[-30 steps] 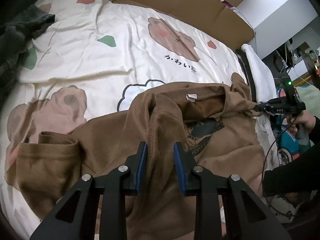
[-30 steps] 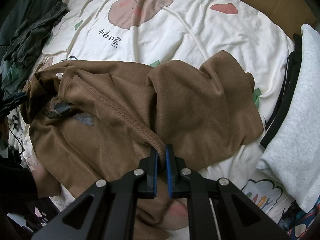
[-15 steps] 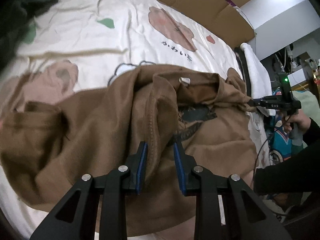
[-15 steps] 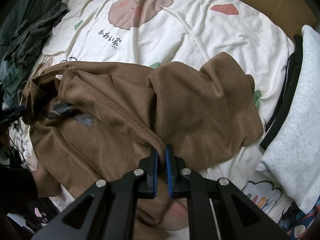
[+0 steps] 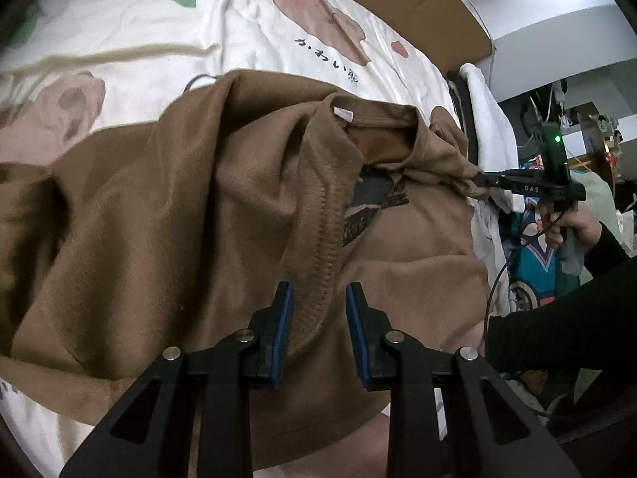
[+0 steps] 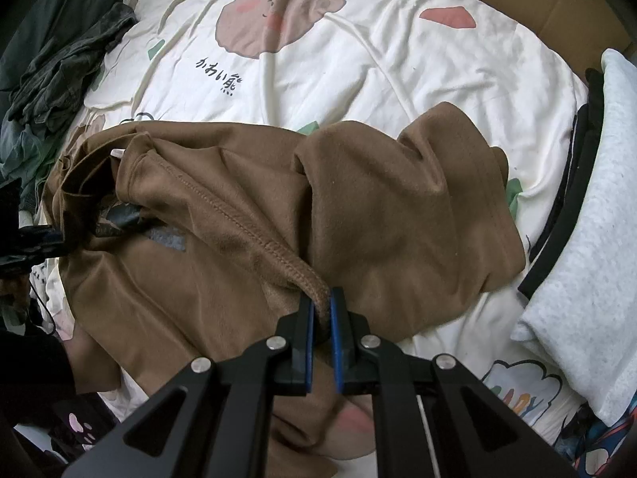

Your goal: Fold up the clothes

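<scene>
A brown T-shirt (image 5: 199, 207) (image 6: 398, 207) lies crumpled on the cream bear-print bedsheet (image 6: 358, 59), its white neck label (image 5: 343, 113) and dark chest print (image 5: 374, 199) showing. My left gripper (image 5: 319, 310) hangs low over it, jaws apart. A stitched hem ridge (image 5: 322, 263) runs between the blue pads, with no squeeze visible. My right gripper (image 6: 322, 310) points straight down and is shut on another stitched hem. In the left wrist view the right gripper (image 5: 479, 179) pinches a bunch of brown cloth at the bed's right side, held by a hand (image 5: 577, 231) in a black sleeve.
Dark green clothes (image 6: 67, 71) are heaped at the far left of the bed. A grey-white pillow (image 6: 577, 279) and a black folded item (image 6: 565, 215) lie along the right side. Brown cardboard (image 5: 398, 0) stands at the bed's far end. Room clutter fills the right beyond the bed.
My left gripper has tipped down and closed in on the shirt, so the stitched hem now lies between its jaws. The jaw gap is the same. The right gripper has kept still.
</scene>
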`<state>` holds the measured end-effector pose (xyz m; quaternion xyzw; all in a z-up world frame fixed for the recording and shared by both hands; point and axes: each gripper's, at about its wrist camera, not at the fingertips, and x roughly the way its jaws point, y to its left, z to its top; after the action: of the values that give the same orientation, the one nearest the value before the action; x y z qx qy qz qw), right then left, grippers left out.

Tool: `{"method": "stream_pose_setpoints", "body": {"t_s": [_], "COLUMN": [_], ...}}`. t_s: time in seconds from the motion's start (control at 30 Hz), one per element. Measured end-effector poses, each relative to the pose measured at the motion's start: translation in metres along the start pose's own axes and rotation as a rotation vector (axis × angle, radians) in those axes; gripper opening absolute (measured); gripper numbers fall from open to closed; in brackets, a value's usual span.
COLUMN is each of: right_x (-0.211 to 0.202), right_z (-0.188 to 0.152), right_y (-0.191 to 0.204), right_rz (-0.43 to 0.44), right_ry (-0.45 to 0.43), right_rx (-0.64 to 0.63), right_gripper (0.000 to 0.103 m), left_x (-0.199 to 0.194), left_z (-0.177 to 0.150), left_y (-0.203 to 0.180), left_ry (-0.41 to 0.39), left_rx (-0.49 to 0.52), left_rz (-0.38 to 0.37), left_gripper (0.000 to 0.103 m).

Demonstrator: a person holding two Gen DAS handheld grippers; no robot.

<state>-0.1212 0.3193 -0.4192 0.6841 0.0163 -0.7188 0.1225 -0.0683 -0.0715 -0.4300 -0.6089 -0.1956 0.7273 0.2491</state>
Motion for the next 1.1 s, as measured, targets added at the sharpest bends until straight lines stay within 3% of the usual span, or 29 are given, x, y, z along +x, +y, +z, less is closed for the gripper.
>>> {"method": "stream_pose_setpoints", "body": {"t_s": [0.33, 0.53, 0.7, 1.1], "right_x": [-0.001, -0.001, -0.001, 0.001], "right_z": [-0.003, -0.004, -0.003, -0.006], "right_y": [-0.002, -0.001, 0.000, 0.002], "right_rz": [0.005, 0.002, 0.001, 0.003], "right_ry": [-0.006, -0.010, -0.011, -0.015], "right_rx": [0.001, -0.002, -0.002, 0.000], "right_gripper": [0.007, 0.007, 0.007, 0.007], "left_x": [-0.040, -0.059, -0.062, -0.048], "left_z": [0.012, 0.012, 0.008, 0.008], "left_y": [0.006, 0.011, 0.020, 0.008], "left_ry": [0.053, 0.139, 0.226, 0.397], "left_rx": [0.088, 0.223, 0.311, 0.562], "left_rz": [0.079, 0.199, 0.256, 0.253], "left_gripper": [0.027, 0.027, 0.027, 0.027]}}
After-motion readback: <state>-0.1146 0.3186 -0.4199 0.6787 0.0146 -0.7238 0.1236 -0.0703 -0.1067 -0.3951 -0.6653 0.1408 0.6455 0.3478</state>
